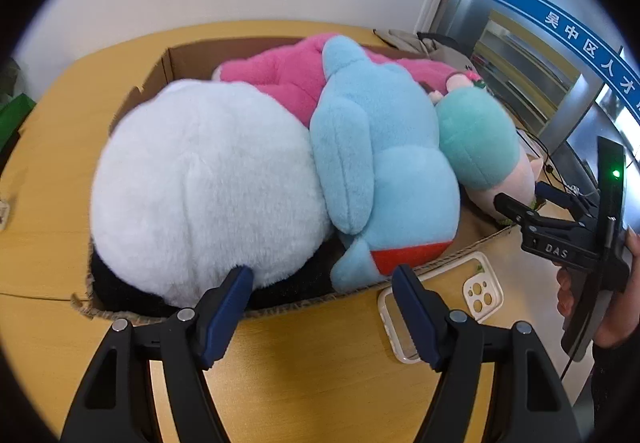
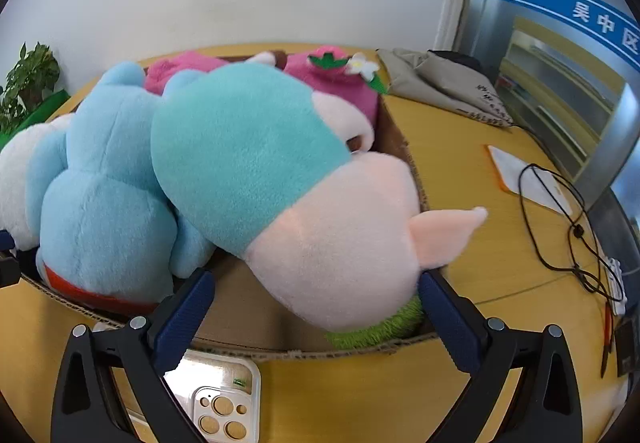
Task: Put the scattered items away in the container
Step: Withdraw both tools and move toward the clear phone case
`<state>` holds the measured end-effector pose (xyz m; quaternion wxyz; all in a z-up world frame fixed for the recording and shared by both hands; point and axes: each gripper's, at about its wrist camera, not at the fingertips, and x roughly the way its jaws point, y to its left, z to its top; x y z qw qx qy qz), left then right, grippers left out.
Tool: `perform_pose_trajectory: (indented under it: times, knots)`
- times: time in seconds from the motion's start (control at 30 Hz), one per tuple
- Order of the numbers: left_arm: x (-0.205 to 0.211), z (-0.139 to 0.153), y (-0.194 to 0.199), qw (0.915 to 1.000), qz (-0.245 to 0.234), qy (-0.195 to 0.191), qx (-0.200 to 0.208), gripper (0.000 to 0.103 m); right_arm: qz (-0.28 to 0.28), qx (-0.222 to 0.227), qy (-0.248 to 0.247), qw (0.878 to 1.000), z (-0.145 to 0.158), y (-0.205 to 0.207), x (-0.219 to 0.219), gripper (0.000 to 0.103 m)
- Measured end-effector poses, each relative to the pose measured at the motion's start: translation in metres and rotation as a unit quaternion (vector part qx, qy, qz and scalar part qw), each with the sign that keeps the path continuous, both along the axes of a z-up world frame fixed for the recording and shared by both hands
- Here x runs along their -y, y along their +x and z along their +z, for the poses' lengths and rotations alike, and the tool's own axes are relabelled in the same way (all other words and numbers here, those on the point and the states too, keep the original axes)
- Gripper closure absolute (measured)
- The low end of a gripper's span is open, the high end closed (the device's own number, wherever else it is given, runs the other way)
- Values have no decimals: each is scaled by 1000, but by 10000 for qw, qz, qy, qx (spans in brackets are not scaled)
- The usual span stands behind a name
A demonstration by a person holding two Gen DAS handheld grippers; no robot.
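Nearest my left gripper (image 1: 324,307), its jaws stand wide and empty; the white fluffy plush ball (image 1: 200,187) touches the left jaw, inside the brown cardboard box (image 1: 168,59). Rightward, the cream phone case (image 1: 436,307) lies on the bench beside the right jaw. My right gripper (image 2: 316,307) gapes around the pink-and-teal plush pig (image 2: 288,187), not squeezing. I judge the case goes next: straddle, close, lift.

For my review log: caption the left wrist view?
Open left gripper faces cardboard box full of plush toys; phone case outside.
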<state>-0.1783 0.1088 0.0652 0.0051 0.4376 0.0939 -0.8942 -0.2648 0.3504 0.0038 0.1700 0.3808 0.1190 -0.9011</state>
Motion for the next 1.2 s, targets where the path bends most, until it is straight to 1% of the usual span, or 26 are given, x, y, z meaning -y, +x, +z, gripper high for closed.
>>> perform_pose_trajectory:
  times: [0.1,0.2,0.33,0.43,0.5,0.57,0.63,0.73,0.83,0.97,1.03,1.07,1.2]
  knots:
    - [-10,31,13,9982,194,-348,-438,31,80,-400,-76,9991,25,18,-3,0]
    - [-21,61,25,9927,514,-681,-853,25,203,-653,-240,9974,55,32,-4,0]
    - [-39,78,34,9861,771,-1007,-1076,25,352,-835,-287,9955,80,47,5,0]
    - [-50,82,48,9840,903,-960,-1198,25,391,-961,-305,9941,89,62,10,0]
    - [-56,80,50,9860,794,-896,-1161,25,434,-959,-372,9937,91,70,9,0]
    - [-61,77,50,9871,706,-895,-1121,25,434,-1002,-310,9935,90,73,7,0]
    - [-64,75,50,9876,687,-884,-1101,25,431,-1035,-227,9934,88,74,5,0]
    - [-67,73,49,9891,619,-777,-1088,25,383,-1084,-216,9931,91,76,1,0]
    - [-69,72,50,9897,588,-758,-1062,25,349,-1115,-221,9929,94,75,-3,0]
    - [-66,64,51,9923,502,-665,-917,25,386,-1080,-296,9930,96,73,-8,0]
    - [-62,56,52,9948,426,-496,-780,25,458,-988,-330,9935,92,72,-11,0]
    - [-59,48,53,9965,373,-381,-643,25,502,-913,-349,9939,89,72,-13,0]
    - [-53,15,58,9992,332,-156,-150,25,939,-260,-669,9930,65,77,-22,0]
